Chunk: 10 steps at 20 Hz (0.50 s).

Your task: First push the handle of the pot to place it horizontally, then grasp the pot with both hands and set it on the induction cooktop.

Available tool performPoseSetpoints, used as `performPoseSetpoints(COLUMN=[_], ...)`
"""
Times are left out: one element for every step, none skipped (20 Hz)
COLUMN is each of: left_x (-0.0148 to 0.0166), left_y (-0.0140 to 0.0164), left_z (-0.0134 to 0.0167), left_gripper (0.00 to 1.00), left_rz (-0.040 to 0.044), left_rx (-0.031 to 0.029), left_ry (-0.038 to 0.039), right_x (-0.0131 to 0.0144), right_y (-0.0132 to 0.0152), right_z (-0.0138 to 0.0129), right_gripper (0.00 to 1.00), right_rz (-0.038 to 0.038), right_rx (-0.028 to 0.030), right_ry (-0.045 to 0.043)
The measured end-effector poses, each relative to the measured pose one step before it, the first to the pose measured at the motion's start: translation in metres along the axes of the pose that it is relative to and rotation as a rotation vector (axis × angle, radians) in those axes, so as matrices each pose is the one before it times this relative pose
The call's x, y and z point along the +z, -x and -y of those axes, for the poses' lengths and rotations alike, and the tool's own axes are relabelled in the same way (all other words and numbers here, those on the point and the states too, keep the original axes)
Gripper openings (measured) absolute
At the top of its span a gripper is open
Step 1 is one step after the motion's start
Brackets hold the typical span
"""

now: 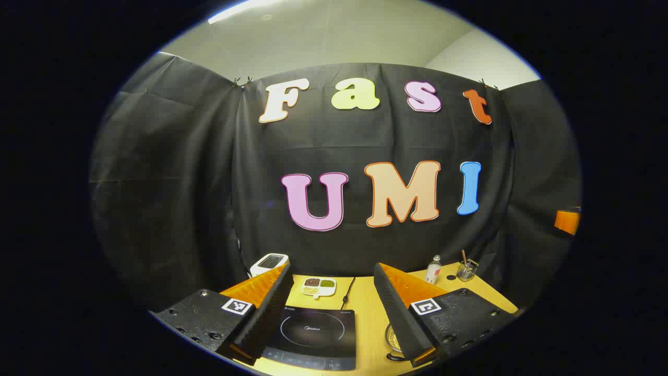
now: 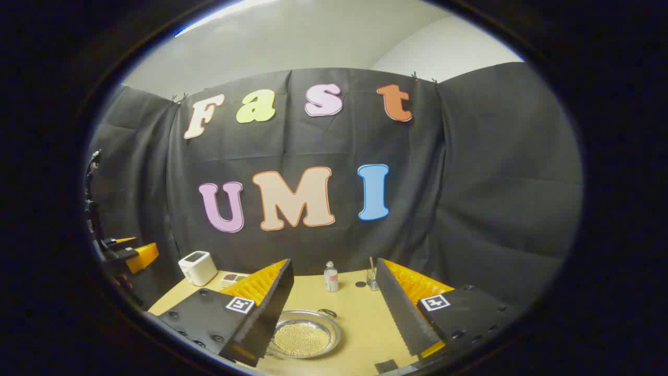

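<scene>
A shallow silver pot (image 2: 304, 338) with a dotted bottom sits on the yellow table (image 2: 360, 318), low between my right gripper's fingers. A small dark handle (image 2: 327, 312) lies at its far rim. My right gripper (image 2: 334, 263) is open above the pot and holds nothing. In the left gripper view, the black induction cooktop (image 1: 313, 334) lies flat below my open left gripper (image 1: 332, 265). A sliver of the pot (image 1: 391, 338) shows to the right of the cooktop, mostly hidden behind one finger (image 1: 402, 308).
At the back of the table stand a white toaster (image 2: 198, 267), a small divided dish of beans (image 1: 318, 285), a small bottle (image 2: 330, 277) and a glass with a stick (image 2: 372, 279). The cooktop's cable (image 1: 348, 292) runs to the back. The left gripper (image 2: 130, 254) shows at far left.
</scene>
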<state>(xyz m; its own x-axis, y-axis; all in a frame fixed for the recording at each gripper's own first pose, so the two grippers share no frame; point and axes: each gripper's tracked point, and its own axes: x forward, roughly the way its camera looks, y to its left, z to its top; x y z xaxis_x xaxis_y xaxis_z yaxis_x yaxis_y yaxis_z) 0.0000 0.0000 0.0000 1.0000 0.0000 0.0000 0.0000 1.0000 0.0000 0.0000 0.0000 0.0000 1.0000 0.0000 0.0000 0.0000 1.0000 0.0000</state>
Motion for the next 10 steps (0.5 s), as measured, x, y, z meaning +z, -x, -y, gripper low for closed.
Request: performPoseSetpoints(left_x=[-0.00162,0.00033,-0.00109,-0.00015,-0.00043,0.00024,-0.00191,-0.00047,-0.00153,-0.00003], left_y=[-0.00038,0.00059,0.00012,0.00050,0.00076,0.00087,0.00058,0.00074,0.00104,0.00112], left_z=[-0.00030,-0.00068,-0.00033,-0.00032,-0.00027,-0.00030,-0.00026,-0.00032,-0.00130,-0.00153], left_gripper=[0.95,0.95,0.95,0.91,0.95,0.95,0.95,0.95,0.95,0.95], left_rz=[-0.00102,-0.00065,-0.00036,0.00002,0.00028,0.00021,-0.00142,-0.00254,-0.00207,-0.00013], left_rx=[-0.00546,-0.00340,-0.00398,-0.00354,-0.00390,-0.00527,-0.00668,-0.00503,-0.00403,-0.00461], left_ry=[0.00023,-0.00041,-0.00039,-0.00019,0.00142,0.00244,0.00105,-0.00231,-0.00388,-0.00389], right_x=[-0.00047,-0.00006,-0.00046,-0.00086,-0.00202,-0.00102,-0.00032,-0.00277,-0.00147,0.00020], right_y=[0.00080,0.00137,0.00154,0.00044,0.00214,0.00128,0.00247,0.00303,0.00312,0.00261], right_z=[-0.00046,-0.00082,-0.00102,-0.00115,-0.00253,-0.00058,-0.00110,-0.00183,-0.00187,-0.00180], right_gripper=[0.94,0.94,0.94,0.94,0.94,0.94,0.94,0.94,0.94,0.94], right_rz=[-0.00055,-0.00081,-0.00021,-0.00230,-0.00533,-0.00331,-0.00310,-0.00265,-0.00198,0.00219], right_rx=[-0.00335,-0.00271,-0.00233,0.00100,-0.00079,-0.00259,-0.00460,-0.00276,-0.00239,-0.00347], right_ry=[-0.00114,-0.00186,-0.00180,-0.00007,-0.00166,0.00102,0.00224,0.00206,0.00075,-0.00217])
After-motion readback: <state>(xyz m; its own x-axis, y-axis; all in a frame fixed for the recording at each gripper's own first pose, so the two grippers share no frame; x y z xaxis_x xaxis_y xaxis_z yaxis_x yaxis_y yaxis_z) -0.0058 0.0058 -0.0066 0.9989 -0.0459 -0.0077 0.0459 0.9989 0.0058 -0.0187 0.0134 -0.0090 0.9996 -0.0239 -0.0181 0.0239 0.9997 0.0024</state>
